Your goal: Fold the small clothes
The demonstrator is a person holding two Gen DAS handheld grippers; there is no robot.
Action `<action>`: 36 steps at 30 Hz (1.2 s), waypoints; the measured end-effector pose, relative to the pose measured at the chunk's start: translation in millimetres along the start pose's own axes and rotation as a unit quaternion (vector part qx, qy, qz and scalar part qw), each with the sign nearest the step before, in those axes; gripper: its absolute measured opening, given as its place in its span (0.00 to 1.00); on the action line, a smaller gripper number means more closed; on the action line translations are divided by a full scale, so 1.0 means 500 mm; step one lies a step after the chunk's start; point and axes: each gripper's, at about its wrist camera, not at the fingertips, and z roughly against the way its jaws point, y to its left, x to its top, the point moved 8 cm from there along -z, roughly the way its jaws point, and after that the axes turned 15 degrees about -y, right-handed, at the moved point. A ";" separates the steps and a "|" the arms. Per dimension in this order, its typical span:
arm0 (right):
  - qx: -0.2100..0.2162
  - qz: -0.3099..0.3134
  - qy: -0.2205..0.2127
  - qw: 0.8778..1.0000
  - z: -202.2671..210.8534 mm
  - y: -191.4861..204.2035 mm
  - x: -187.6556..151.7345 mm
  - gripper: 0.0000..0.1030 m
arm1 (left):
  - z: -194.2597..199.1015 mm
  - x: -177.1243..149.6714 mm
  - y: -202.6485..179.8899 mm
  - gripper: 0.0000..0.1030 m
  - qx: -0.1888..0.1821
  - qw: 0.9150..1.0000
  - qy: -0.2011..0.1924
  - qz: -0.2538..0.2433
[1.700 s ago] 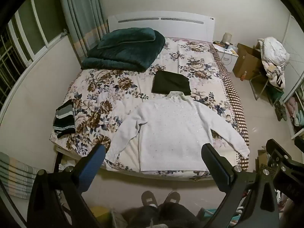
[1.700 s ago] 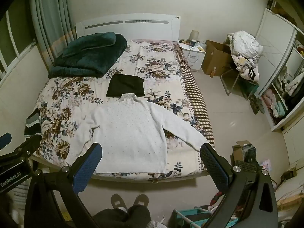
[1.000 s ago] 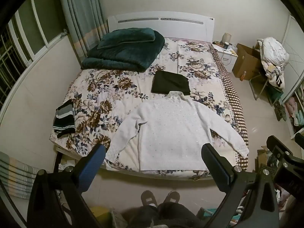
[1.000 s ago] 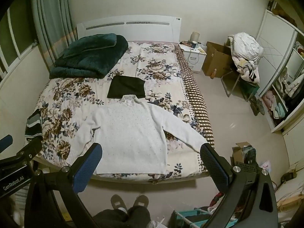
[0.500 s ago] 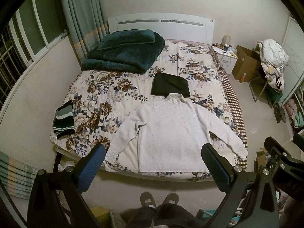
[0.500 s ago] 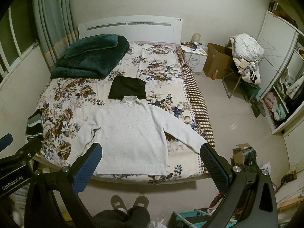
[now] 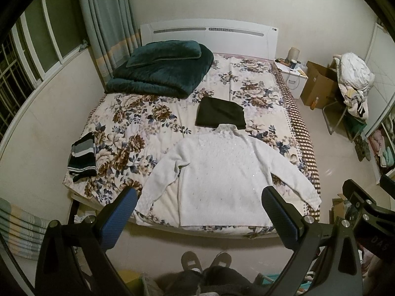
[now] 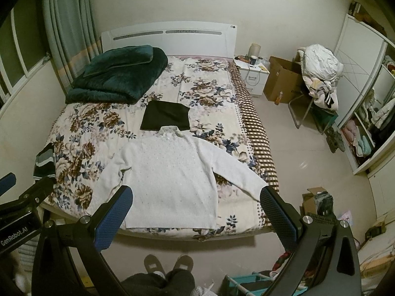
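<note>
A white knit sweater (image 7: 222, 172) (image 8: 170, 172) lies flat on the floral bed (image 7: 128, 128) (image 8: 81, 133), sleeves spread, hem at the near edge. Just beyond its collar sits a folded dark garment (image 7: 219, 116) (image 8: 165, 119). A striped folded piece (image 7: 82, 156) (image 8: 44, 161) rests at the bed's left edge. My left gripper (image 7: 200, 197) is open, held high above the near edge with nothing between its fingers. My right gripper (image 8: 195, 194) is open too, likewise empty and well above the sweater. The left gripper's body (image 8: 19, 212) shows at the right wrist view's left.
A folded green blanket (image 7: 160, 71) (image 8: 118, 74) lies near the headboard. Nightstand (image 8: 251, 74), cardboard box (image 8: 281, 81) and a chair heaped with laundry (image 8: 318, 79) stand right of the bed; shelves (image 8: 365, 128) line the right wall. The person's slippered feet (image 8: 167, 264) stand at the bed's foot.
Both views have drifted slightly; the bed sits a little lower in the frames. The sweater and other clothes have not moved, and both grippers stay open.
</note>
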 end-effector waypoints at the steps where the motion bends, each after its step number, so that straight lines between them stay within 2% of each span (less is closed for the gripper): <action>1: 0.000 0.000 0.000 1.000 0.000 0.000 0.000 1.00 | 0.000 0.000 0.000 1.00 0.000 1.000 0.000 0.000; 31: 0.000 0.000 -0.003 1.000 -0.002 0.012 0.014 1.00 | 0.002 0.000 0.001 1.00 -0.002 1.000 -0.005 0.002; 32: 0.001 0.000 -0.003 1.000 -0.002 0.012 0.014 1.00 | -0.003 0.036 -0.007 1.00 -0.002 1.000 -0.005 0.002; 36: 0.001 0.000 -0.003 1.000 -0.003 0.014 0.015 1.00 | -0.006 0.046 -0.009 1.00 -0.003 1.000 -0.005 0.001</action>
